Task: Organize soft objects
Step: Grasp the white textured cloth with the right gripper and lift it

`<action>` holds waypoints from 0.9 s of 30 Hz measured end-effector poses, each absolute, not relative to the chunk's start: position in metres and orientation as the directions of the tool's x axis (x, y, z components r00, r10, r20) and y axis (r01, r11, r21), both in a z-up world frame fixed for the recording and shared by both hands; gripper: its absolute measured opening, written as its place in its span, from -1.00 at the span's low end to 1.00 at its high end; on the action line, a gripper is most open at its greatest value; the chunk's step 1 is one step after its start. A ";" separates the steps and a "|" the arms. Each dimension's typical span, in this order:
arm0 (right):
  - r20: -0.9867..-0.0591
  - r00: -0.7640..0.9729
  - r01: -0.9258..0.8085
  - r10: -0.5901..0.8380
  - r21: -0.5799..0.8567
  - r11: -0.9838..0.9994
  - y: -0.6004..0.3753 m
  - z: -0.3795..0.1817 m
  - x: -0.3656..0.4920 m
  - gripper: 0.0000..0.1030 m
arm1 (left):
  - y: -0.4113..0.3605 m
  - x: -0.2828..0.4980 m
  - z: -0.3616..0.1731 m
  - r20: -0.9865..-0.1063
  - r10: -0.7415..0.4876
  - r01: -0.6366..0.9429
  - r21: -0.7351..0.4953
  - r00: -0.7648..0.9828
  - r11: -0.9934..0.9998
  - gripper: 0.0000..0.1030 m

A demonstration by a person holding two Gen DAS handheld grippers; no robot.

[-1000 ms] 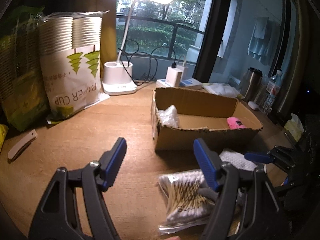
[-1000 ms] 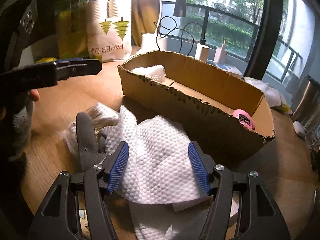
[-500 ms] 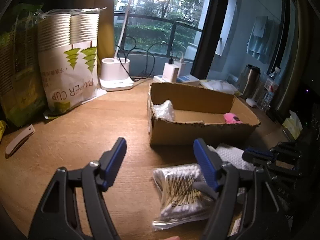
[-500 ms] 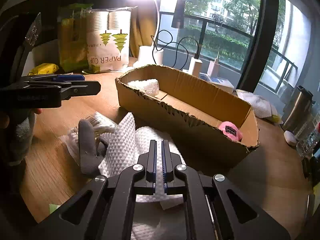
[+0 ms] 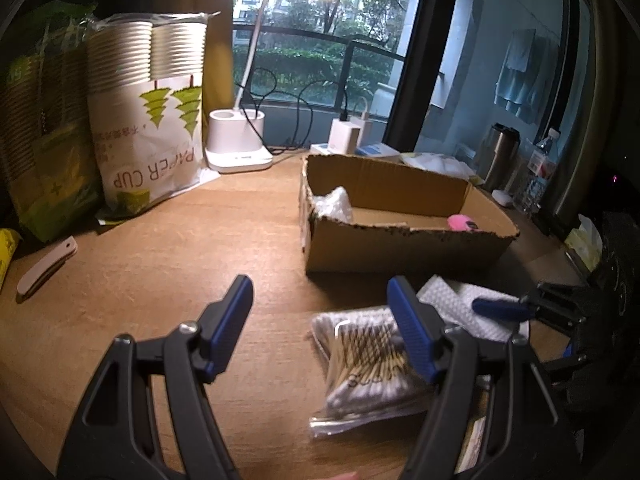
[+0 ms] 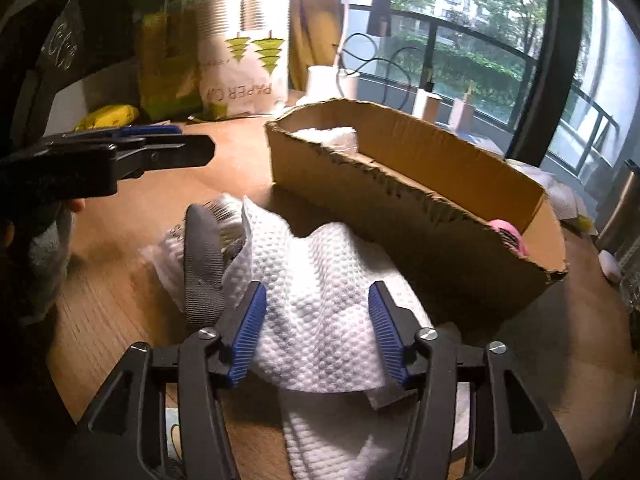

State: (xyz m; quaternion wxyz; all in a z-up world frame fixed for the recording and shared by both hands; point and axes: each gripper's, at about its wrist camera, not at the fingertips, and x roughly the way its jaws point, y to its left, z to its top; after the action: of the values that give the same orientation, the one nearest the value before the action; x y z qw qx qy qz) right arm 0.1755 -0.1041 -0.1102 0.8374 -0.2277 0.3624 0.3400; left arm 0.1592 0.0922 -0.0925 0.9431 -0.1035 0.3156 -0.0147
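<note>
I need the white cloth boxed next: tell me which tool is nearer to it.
Right. The right tool sits directly over the white cloth, fingers straddling it; the left tool hangs off beside it.

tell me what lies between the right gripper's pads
The white cloth lies bunched between the pads of the right gripper, whose jaws have just been opening; they stand apart, not pressing it. The right wrist view shows this.

The right tool (image 6: 316,332) snapped shut, then has just been reopening over the white cloth (image 6: 320,292).
</note>
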 end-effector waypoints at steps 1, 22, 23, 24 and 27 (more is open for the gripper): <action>-0.762 0.508 -0.740 0.401 -0.148 0.656 -0.102 -0.112 0.173 -0.56 | 0.093 0.159 -0.094 -0.595 -0.094 -0.038 -0.206 0.798 0.978 0.39; -0.665 0.652 -0.614 0.364 -0.183 0.768 -0.166 -0.064 0.185 -0.91 | 0.072 0.159 -0.093 -0.611 -0.120 0.001 -0.191 0.782 0.982 0.39; -0.660 0.661 -0.604 0.356 -0.186 0.775 -0.172 -0.061 0.186 -0.91 | 0.069 0.159 -0.092 -0.611 -0.124 0.008 -0.190 0.782 0.982 0.39; -0.654 0.674 -0.586 0.344 -0.190 0.787 -0.181 -0.057 0.186 -0.91 | 0.067 0.160 -0.092 -0.612 -0.129 0.014 -0.188 0.781 0.982 0.39; -0.646 0.690 -0.554 0.327 -0.180 0.813 -0.200 -0.051 0.188 -0.91 | 0.056 0.164 -0.092 -0.619 -0.141 0.036 -0.179 0.773 0.983 0.39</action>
State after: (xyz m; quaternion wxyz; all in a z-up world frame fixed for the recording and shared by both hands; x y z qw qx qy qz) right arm 0.1879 -0.1996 -0.0514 0.9006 -0.1836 0.3089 0.2444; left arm 0.1640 0.0558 -0.0920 0.9381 -0.0787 0.3338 -0.0474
